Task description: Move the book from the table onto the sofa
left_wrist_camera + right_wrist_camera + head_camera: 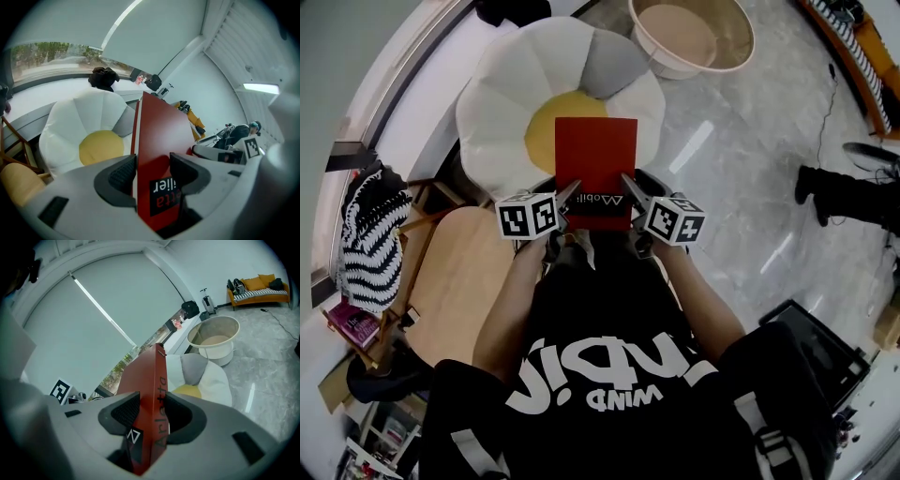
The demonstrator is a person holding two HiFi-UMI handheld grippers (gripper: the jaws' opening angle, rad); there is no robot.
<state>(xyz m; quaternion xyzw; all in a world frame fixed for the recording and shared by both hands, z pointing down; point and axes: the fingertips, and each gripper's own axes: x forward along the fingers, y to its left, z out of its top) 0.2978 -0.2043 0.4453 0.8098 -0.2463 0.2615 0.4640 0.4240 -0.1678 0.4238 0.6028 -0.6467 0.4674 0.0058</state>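
Two-handed grip here: left gripper (pixel 569 197) and right gripper (pixel 634 190) are both clamped on the red book's (pixel 595 155) near edge. It sticks out ahead of them, above the daisy-shaped sofa (pixel 502 103).

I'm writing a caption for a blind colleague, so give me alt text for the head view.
Seen from above, a person holds a red book by its near edge, the left hand-held gripper and right hand-held gripper each clamped on a corner, over a white flower-shaped sofa with a yellow centre. A beige round tub stands on the marble floor beyond.
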